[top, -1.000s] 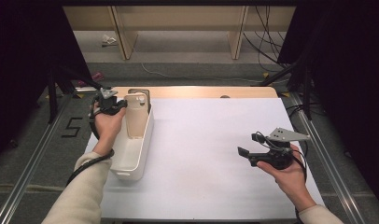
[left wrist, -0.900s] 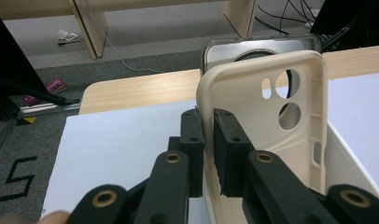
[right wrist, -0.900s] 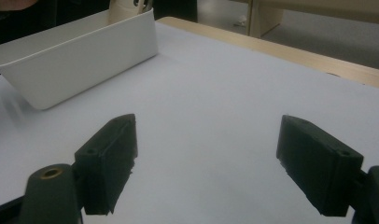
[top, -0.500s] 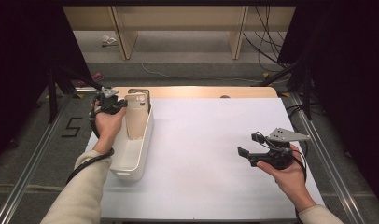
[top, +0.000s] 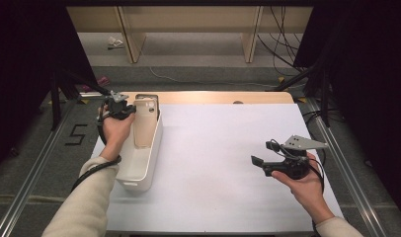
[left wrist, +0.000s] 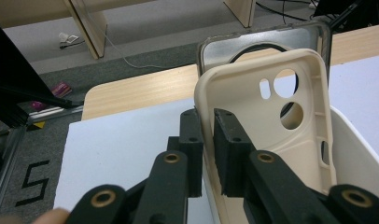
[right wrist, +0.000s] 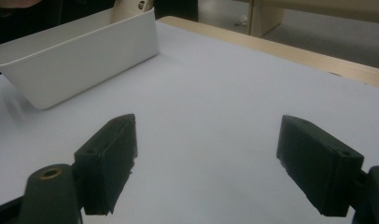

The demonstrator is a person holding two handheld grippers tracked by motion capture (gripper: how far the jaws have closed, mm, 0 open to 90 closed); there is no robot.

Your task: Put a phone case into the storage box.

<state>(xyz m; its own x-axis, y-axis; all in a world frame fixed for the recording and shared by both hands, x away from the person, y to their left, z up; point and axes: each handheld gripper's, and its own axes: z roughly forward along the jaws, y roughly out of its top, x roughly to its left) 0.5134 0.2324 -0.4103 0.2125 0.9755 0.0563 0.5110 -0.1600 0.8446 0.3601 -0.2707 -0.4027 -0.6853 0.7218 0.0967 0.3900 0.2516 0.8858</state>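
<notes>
here the tabletop [top: 218,163], covered in white with a bare wooden strip showing along its far edge, is carrying everything. a long white plastic bin [top: 139,170] is sitting on its left part, running from the near side toward the far edge; in the right gripper view the bin [right wrist: 80,51] is showing as a plain white wall at the upper left.

the person's left hand [top: 115,133] is reaching in from the bottom left, a cream sleeve [top: 80,202] covering the forearm, and is holding the left gripper [top: 118,106] just beside the bin's far end. the right hand [top: 307,185] is holding the right gripper [top: 258,163] over the bare white surface, well apart from the bin, with the grey three-cornered plate on top of it.

a beige phone case [left wrist: 267,135] is standing upright at the bin's far end, its camera cutouts near the top, and a second, dark-rimmed case [left wrist: 267,44] is standing right behind it. the left gripper [left wrist: 207,149] is pinching the beige case's side edge, one jaw on the outside and one on the inside.

the right gripper [right wrist: 206,158] is keeping its jaws spread wide with nothing between them.
</notes>
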